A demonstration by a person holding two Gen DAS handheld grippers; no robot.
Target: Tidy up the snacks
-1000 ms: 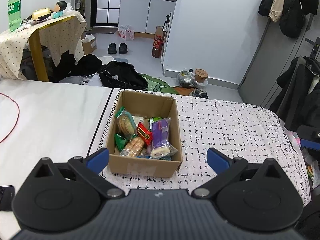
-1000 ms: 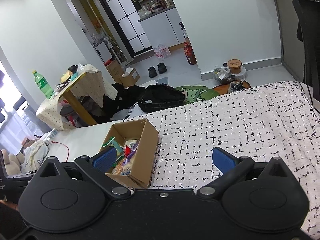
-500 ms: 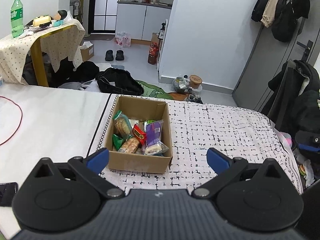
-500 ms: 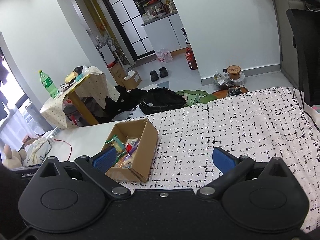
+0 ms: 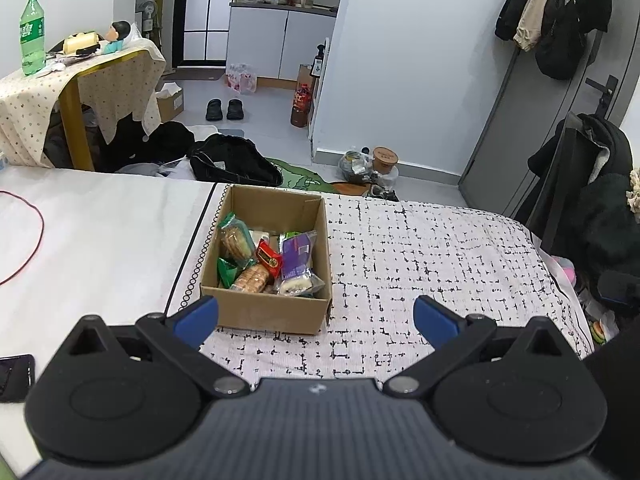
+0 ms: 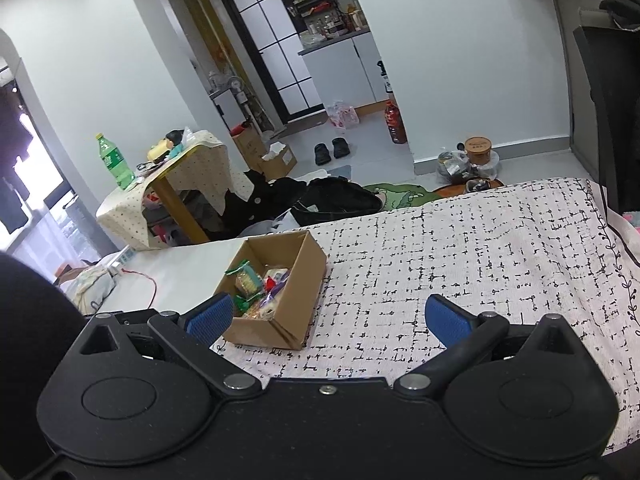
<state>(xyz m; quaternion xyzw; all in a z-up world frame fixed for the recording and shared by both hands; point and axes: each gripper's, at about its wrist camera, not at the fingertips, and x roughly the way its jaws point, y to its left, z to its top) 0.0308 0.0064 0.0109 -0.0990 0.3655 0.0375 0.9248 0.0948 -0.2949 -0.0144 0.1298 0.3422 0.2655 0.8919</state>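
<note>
Item: cardboard box [image 5: 266, 312], open-topped, standing on the patterned cloth [image 5: 420, 256] just ahead of the left claw [image 5: 316, 318], nearer its left finger; ahead and to the left of the right claw [image 6: 328, 318].

Contents: wrapped snacks, loosely heaped.
- Purple packet [image 5: 298, 256], soft film, probably slippery; likely best pinched at a crimped end seam.
- Round biscuits in clear wrap [image 5: 252, 279], light and probably brittle; a gentle hold across the sleeve seems wise, not on the stack's edge.
- Small red packet [image 5: 269, 257], stiff-looking, wedged between others.
- Green wrapper [image 5: 226, 270], crumpled, half buried.

Box itself: stiff walls, likely light; would lift by a wall rim.

Claws: both spread wide, empty, held above the cloth, touching nothing.

Nearby: phone [image 5: 14, 376] left of the left claw.
</note>
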